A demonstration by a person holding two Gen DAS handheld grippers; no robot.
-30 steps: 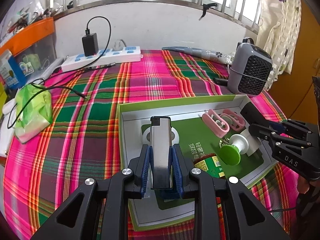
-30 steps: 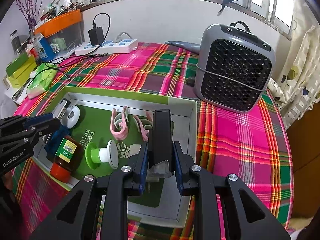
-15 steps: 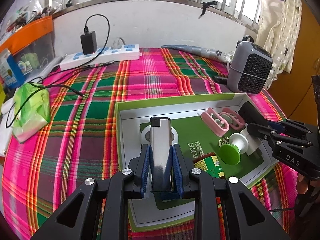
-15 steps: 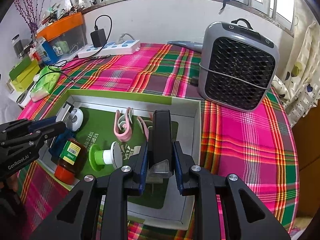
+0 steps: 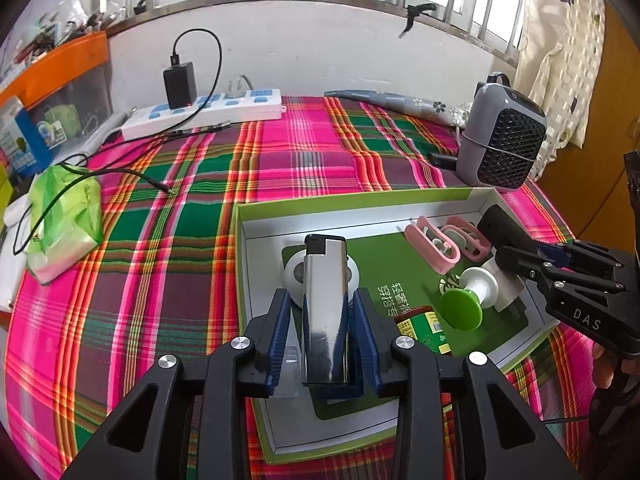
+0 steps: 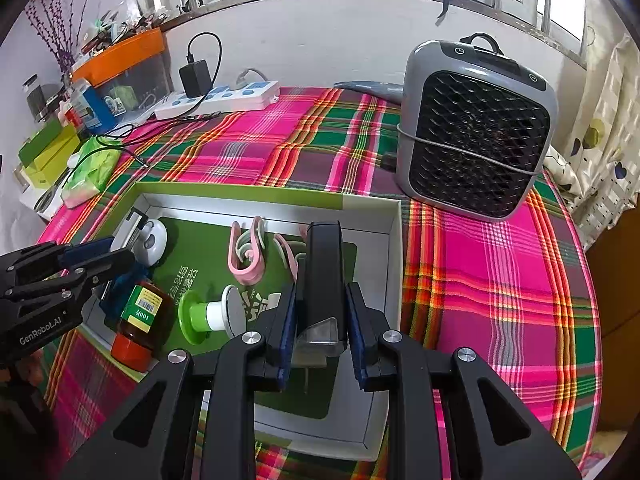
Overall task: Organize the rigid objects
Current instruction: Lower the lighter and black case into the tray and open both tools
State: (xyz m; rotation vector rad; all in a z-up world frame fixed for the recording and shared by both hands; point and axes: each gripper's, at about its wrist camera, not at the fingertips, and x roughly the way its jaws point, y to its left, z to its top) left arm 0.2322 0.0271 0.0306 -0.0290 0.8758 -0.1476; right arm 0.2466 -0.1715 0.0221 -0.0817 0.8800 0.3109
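My left gripper is shut on a silver lighter with a black cap, held over the left end of the green-rimmed box. My right gripper is shut on a black plug adapter, held over the right end of the same box. In the box lie two pink clips, a green-and-white suction knob, a brown bottle with a red cap and a white round device. The right gripper shows in the left wrist view.
A grey fan heater stands on the plaid tablecloth just behind the box's right corner. A white power strip with a black charger lies at the back. A green tissue pack and cables lie at the left.
Both grippers have drawn back a little and risen slightly with their objects still held. The box contents have not moved.
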